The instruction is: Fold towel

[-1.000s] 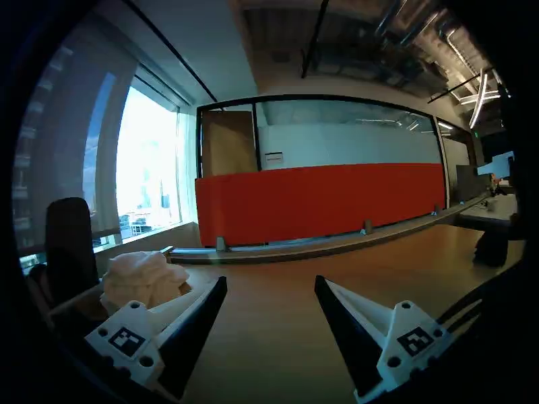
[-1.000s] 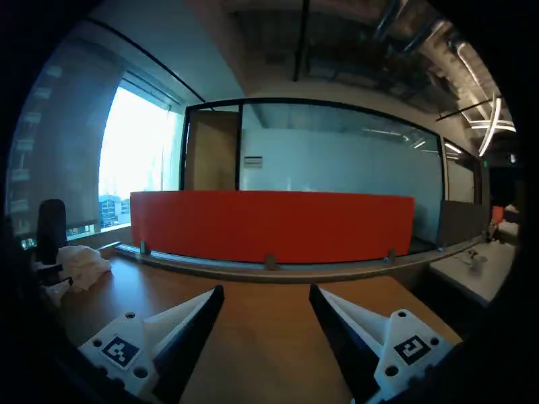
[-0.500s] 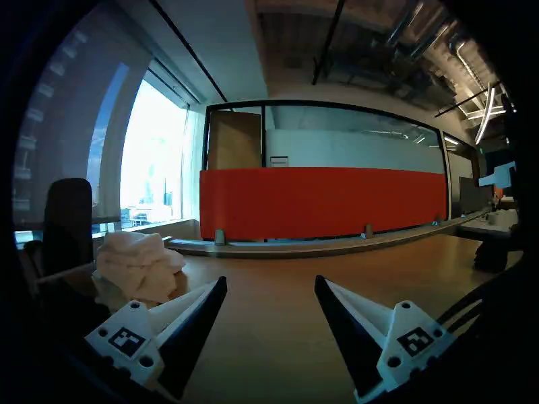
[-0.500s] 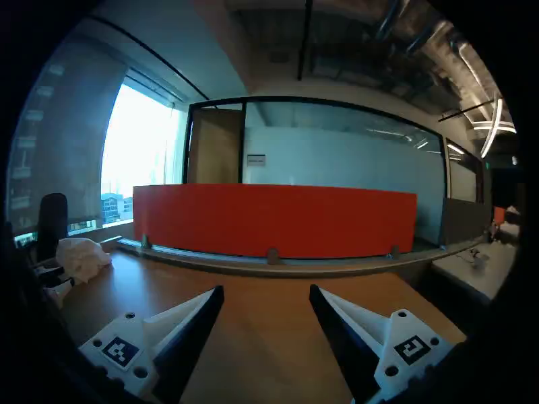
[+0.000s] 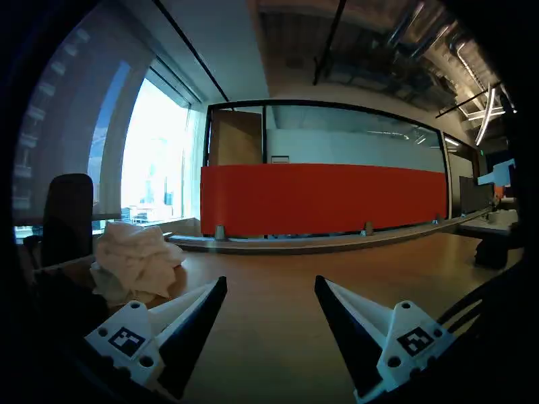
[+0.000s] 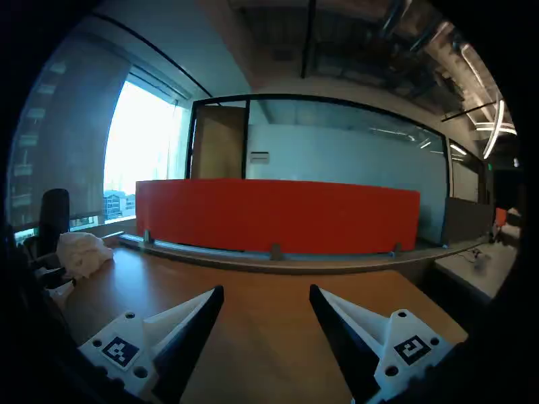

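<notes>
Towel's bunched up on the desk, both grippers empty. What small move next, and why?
Probably swing the left gripper leftward toward the towel. It sits crumpled on the wooden desk, left of that gripper's open fingers, and looks nearer there than in the right gripper view, where the right gripper is open too.

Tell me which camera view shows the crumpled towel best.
The left gripper view: the towel lies near, large, its crumpled folds clear. The right gripper view shows it as a small pale heap far off on the table, at left.
</notes>
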{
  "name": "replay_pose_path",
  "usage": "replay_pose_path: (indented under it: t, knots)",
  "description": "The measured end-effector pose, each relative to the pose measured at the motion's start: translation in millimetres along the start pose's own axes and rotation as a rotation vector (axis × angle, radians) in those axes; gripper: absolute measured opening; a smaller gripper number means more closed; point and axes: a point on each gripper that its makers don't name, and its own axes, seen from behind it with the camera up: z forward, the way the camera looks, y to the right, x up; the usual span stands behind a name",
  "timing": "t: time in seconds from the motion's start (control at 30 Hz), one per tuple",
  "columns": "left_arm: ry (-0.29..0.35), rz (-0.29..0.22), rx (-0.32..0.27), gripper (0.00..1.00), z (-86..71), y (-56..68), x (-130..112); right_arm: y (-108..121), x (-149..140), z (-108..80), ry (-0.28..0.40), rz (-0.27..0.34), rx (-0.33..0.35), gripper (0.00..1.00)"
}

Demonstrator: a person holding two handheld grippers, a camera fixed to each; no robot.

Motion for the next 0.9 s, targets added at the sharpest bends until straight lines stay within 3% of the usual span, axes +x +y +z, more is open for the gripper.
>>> replay_pose_path:
  t: [0.57, 0.9]
  knots:
    - [-0.029, -0.002, -0.005, 0.97, 3.7, 0.0, -6.4, -3.3, -2.0, -3.0, -0.002, -0.006, 0.012, 0.98]
    - [-0.031, 0.000, -0.004, 0.97, 3.6, -0.2, -6.4, 11.8, 11.8, -5.9, 0.026, 0.000, -0.020, 0.98]
